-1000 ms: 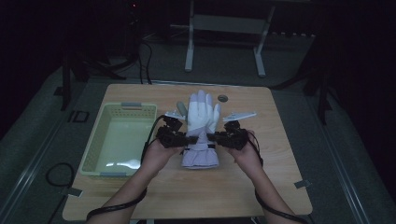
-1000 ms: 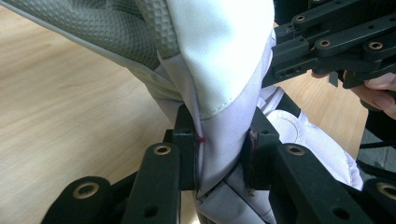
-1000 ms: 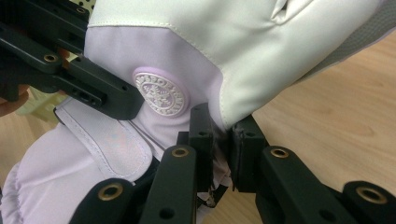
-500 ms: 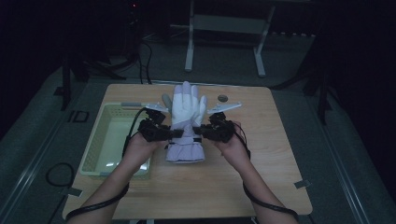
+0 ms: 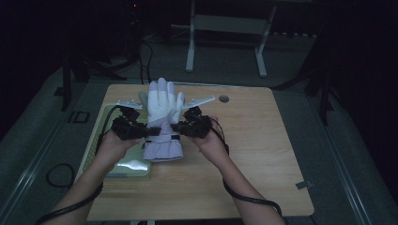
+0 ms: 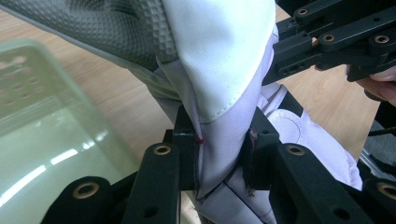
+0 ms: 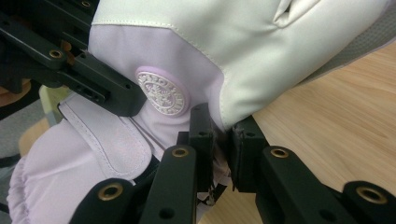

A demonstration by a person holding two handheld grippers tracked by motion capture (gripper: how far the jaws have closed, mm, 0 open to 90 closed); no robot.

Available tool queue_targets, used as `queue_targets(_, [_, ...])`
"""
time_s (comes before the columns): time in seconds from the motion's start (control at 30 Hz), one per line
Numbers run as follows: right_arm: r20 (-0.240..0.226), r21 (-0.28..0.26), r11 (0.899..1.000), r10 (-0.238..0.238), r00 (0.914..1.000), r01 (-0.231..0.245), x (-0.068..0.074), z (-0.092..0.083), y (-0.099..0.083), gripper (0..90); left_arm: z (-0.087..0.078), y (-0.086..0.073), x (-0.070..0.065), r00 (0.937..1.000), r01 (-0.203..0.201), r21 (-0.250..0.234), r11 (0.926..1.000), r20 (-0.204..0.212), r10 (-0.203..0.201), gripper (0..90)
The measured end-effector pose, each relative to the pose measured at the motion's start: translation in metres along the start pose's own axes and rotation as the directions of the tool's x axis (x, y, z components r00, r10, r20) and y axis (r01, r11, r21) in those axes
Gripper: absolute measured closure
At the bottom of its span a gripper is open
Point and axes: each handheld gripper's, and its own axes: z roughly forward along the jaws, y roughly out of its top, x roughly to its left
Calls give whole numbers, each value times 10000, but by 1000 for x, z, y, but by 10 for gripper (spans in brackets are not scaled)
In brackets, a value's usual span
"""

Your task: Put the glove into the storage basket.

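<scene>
A pale green plastic basket sits on the wooden table.

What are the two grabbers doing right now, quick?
Left gripper: fingers shut on the glove, at its wrist edge.
Right gripper: fingers shut on the glove too, on the opposite side.

Both grippers, the left gripper and the right gripper, are black with brass rivets. Black cables trail along bare forearms.

Cloth glove — glossy plastic bin
</scene>
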Motion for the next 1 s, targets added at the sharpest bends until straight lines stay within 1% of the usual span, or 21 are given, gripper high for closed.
queue_targets(0.17, [-51,35,10000,-27,10000,27,13,16,13,810,-17,-4,16,10000,35,66,10000,-40,-35,717])
queue_targets(0.4, [-205,-1,9999,-113,9997,113,31,36,30,810,-41,-10,40,9999,80,77,9999,93,-81,717])
queue_targets(0.47, [-223,-21,9999,-171,9996,171,35,42,34,810,-46,-11,46,9999,129,92,9999,59,-129,716])
queue_targets(0.53, [-292,-12,10000,-84,9995,84,38,49,39,810,-51,-12,52,9999,113,127,9999,-53,-113,716])
queue_targets(0.63, [-327,14,9999,-101,9994,102,43,59,44,810,-57,-14,59,9998,118,224,9997,-188,-113,716])
queue_targets(0.73, [-364,10,9999,-121,9993,121,45,67,47,810,-59,-16,67,9997,129,285,9995,-229,-122,716])
queue_targets(0.77, [-340,5,9999,-116,9994,117,45,70,47,810,-58,-17,70,9996,198,339,9992,-196,-191,716])
queue_targets(0.9, [-214,173,9998,-62,9998,65,45,83,44,810,-51,-24,79,9994,265,460,9986,-218,-255,716])
queue_targets(0.93, [-217,230,9997,41,9998,-36,45,86,43,810,-49,-26,81,9994,296,496,9983,-209,-286,716])
queue_targets(1.0, [-181,338,9994,95,9998,-89,44,93,40,810,-46,-31,86,9992,378,553,9978,-173,-369,716])
